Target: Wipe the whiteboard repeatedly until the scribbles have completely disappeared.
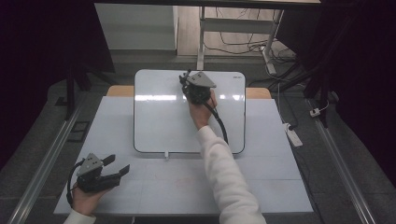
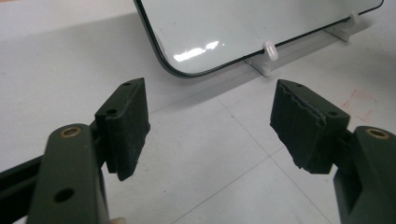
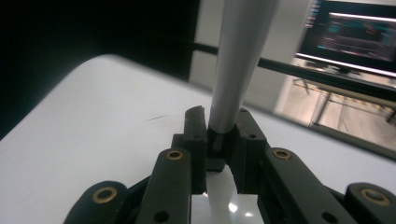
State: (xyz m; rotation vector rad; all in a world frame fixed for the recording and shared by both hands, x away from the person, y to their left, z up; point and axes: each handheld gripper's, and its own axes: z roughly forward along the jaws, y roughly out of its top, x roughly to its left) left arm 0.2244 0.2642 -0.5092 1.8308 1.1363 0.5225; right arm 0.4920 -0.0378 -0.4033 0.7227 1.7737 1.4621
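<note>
Our right tongs [image 1: 187, 80] pinch a grey pen [image 3: 236, 70] near the whiteboard's [image 1: 159, 126] far edge. Our left tongs [image 1: 116, 167], spread, rest near the table's [image 1: 271, 186] front-left corner.

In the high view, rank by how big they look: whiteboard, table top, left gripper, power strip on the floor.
1. Table top
2. Whiteboard
3. Left gripper
4. Power strip, though it lies farther from the camera, so its real size against the gripper is unsure.

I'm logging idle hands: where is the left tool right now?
In the high view the left tool sits open at the table's near-left corner, short of the whiteboard's lower-left corner.
</note>
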